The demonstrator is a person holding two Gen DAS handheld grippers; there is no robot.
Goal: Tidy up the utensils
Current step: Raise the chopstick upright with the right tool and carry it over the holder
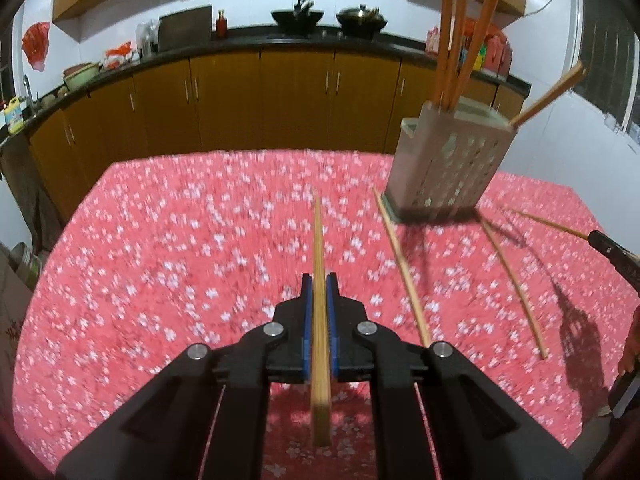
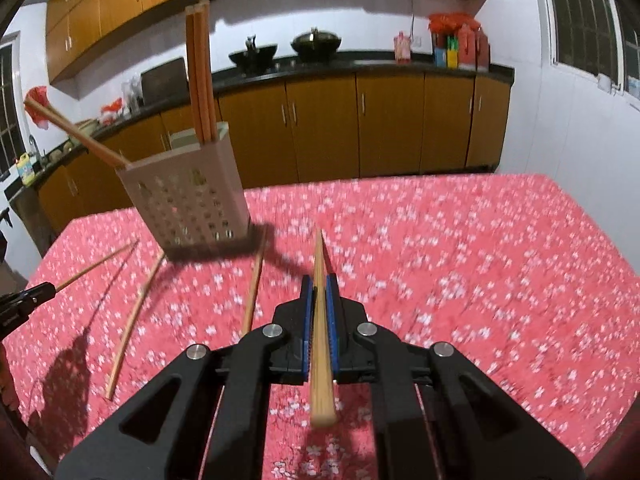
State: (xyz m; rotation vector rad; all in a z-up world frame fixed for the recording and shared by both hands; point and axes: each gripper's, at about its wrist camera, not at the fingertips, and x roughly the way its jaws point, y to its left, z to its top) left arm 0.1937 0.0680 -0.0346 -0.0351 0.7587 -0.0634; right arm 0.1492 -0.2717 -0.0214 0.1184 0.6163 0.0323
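In the left wrist view, the left gripper [image 1: 319, 280] has its jaws pinching a bamboo chopstick [image 1: 319, 248] between the blue pads [image 1: 306, 320] — the stick runs straight out ahead of the jaws and back toward the camera, above the red flowered counter [image 1: 180, 248]. Ahead and to the right of the jaws stands a perforated utensil holder [image 1: 448, 164] with orange chopsticks [image 1: 460, 36] upright in it and one pale stick leaning out to the right. Two loose chopsticks [image 1: 402, 264] lie on the cloth just right of the jaws. At the far right edge, the right gripper's tip [image 1: 604, 242] shows with a thin stick in it.

In the right wrist view, the right gripper [image 2: 319, 280] likewise has its jaws clamped on a chopstick [image 2: 319, 256] pointing forward. The holder [image 2: 188, 200] sits ahead and to the left of these jaws; the two loose sticks [image 2: 252, 292] lie on the counter to their left — and the left gripper's tip [image 2: 32, 296] appears at the left edge.
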